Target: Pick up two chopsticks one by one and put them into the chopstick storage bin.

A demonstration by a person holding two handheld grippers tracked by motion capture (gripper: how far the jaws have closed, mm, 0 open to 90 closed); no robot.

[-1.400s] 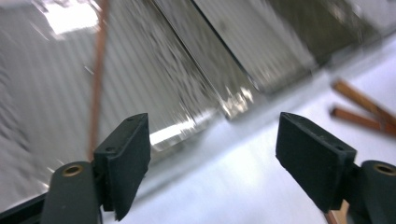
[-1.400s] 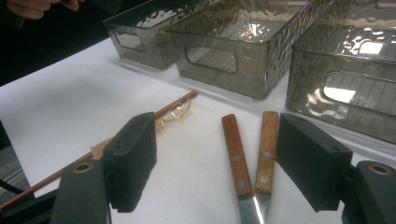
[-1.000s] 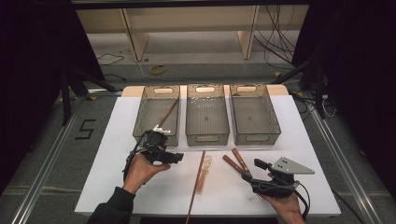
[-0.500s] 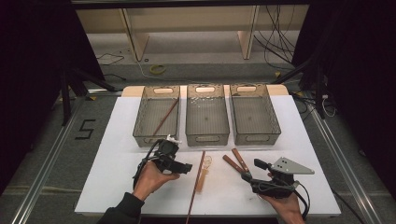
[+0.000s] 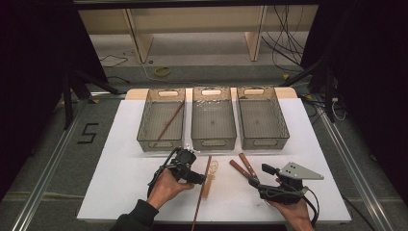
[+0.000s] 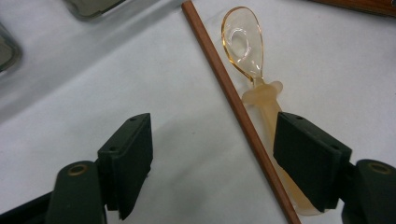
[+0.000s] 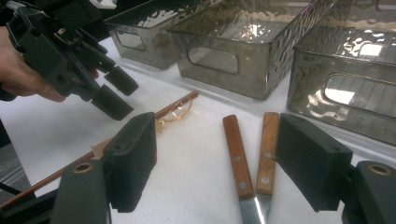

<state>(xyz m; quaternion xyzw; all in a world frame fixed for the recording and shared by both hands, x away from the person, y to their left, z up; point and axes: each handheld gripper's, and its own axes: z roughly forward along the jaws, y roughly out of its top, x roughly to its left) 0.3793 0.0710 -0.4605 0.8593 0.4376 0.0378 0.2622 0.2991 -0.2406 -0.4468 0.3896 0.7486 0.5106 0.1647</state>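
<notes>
The left gripper [image 6: 212, 158] has just been closing a bit, yet its jaws are apart over the white table [image 6: 93, 84]. A brown stick [image 6: 233, 102] and a clear spoon [image 6: 247, 51] lie between them, untouched. The right gripper [image 7: 217, 163] is open above two knives [image 7: 252, 158].

White table top [image 5: 120, 183], w/ a wooden edge showing at the far side. 3 clear grey bins in a row across the far half: left bin [image 5: 144, 137], middle bin [image 5: 213, 142], right bin [image 5: 284, 137], set just beside each other. Near half: long brown stick [image 5: 202, 195] lying approx front-to-back, amber plastic spoon [image 5: 210, 179] right beside it, touching or nearly so. To the right of those, 2 wood-handled knives [image 5: 243, 167], handles angled apart toward the bins, blades converging.
</notes>
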